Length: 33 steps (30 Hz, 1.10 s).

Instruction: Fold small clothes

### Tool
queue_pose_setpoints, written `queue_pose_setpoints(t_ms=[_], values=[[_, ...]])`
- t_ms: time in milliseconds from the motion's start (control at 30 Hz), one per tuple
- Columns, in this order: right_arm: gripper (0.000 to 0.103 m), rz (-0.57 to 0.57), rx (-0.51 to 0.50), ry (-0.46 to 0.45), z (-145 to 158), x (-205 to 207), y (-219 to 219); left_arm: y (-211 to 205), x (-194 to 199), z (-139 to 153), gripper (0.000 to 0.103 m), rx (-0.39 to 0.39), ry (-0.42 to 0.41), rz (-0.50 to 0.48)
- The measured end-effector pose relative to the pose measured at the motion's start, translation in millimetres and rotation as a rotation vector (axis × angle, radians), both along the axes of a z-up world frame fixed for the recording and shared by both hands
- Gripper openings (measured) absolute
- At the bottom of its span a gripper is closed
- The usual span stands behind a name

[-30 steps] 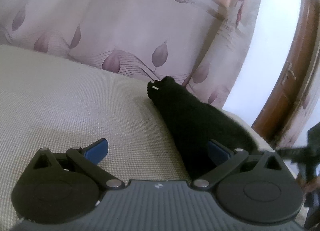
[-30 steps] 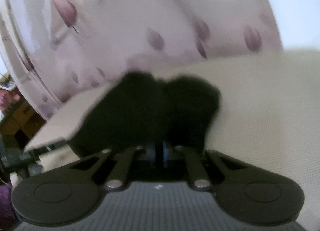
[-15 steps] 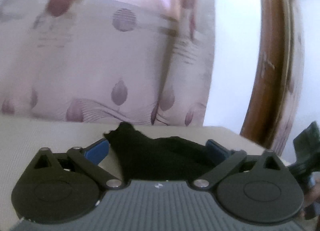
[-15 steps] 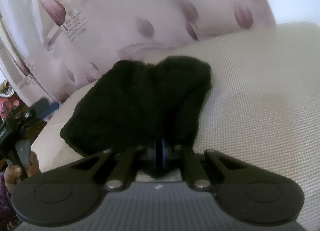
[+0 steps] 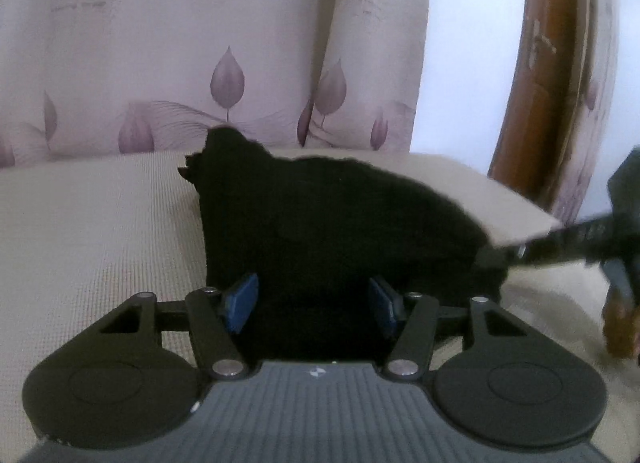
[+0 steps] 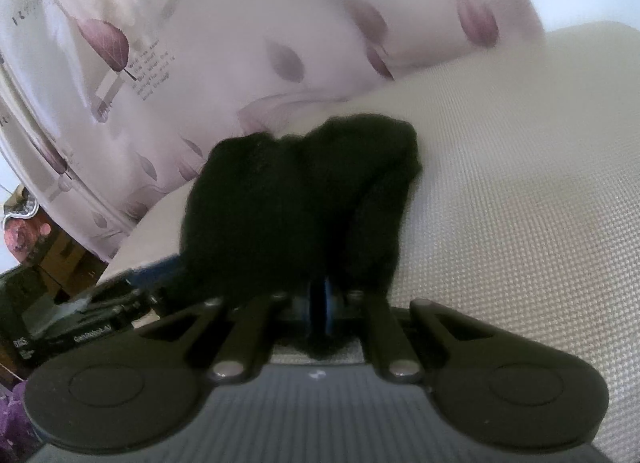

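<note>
I have the black garment (image 5: 332, 223) lying bunched on the beige table (image 5: 100, 231), near its far corner by the leaf-print curtain (image 5: 160, 63). My right gripper (image 6: 320, 303) has its fingers pinched together on the near edge of the cloth. My left gripper (image 5: 312, 299) is closing, cloth between its fingers (image 5: 242, 299) but not yet pressed. I judge this the grasp before a fold; next, the left must finish clamping, then both lift together.

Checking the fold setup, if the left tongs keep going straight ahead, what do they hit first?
The black garment: it already lies between the closing left tongs, whose pads do not yet visibly press on it.
</note>
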State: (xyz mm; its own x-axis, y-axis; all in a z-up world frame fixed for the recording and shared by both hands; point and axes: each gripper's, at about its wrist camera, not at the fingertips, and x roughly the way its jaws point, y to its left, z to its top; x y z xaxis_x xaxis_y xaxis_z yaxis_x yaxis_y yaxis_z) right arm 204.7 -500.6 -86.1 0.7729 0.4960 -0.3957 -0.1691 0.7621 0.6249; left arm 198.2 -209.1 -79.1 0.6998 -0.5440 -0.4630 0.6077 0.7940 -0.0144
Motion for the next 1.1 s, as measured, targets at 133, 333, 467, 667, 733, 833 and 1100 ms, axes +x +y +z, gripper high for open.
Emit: queue_pose_setpoints(t_ms=[133, 333, 467, 667, 733, 833, 1100], values=[[0.013, -0.060, -0.015, -0.064, 25.6, -3.7, -2.2, -1.5, -2.7, -1.7, 0.059, 0.025, -0.003, -0.005], [0.013, -0.049, -0.176, -0.192, 66.6, 24.7, 34.2, 2.0, -0.8, -2.3, 0.068, 0.003, 0.004, -0.007], [0.013, 0.011, -0.318, -0.132, 49.8, 43.7, 58.4, 3.1, 1.0, -1.5, 0.070, -0.007, 0.015, -0.011], [0.014, -0.084, -0.175, -0.058, 16.6, 33.6, 19.7, 10.0, 2.6, -3.4, 0.079, -0.041, 0.076, -0.021], [0.014, -0.139, -0.198, -0.101, 31.4, 31.4, 13.9, 11.5, 6.0, -4.0, 0.079, -0.055, 0.096, -0.014], [0.014, -0.141, -0.215, -0.145, 49.7, 46.4, 12.1, 13.3, 7.7, -4.6, 0.079, -0.071, 0.106, -0.011], [0.014, -0.066, -0.308, -0.009, 17.0, 150.5, 31.2, 13.4, 6.4, -5.1, 0.079, -0.067, 0.115, -0.015]])
